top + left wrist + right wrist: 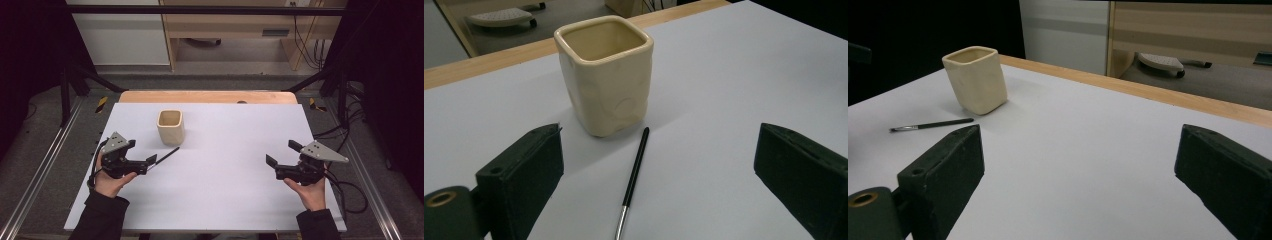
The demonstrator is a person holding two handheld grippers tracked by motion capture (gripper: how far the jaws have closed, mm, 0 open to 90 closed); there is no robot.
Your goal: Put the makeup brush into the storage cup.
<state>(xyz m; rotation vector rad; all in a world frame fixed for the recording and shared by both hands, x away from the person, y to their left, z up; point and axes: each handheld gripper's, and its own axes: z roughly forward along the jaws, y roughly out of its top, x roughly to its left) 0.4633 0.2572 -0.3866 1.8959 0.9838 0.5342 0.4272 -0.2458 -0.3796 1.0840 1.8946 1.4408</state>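
A cream square-sided ceramic cup stands upright and empty on the white tabletop, left of centre. A thin black paintbrush with a metal ferrule lies flat just in front of it. My left gripper is open near the brush's near end, apart from it. The left gripper view has the cup ahead and the brush lying between the wide jaws of the gripper. My right gripper is open and holds nothing at the right side. Its view shows the cup and brush far left.
The white board lies on a wooden table whose far edge shows as a tan strip. Black frame posts stand at both sides. Cables trail off the right edge. Wooden furniture stands beyond the table.
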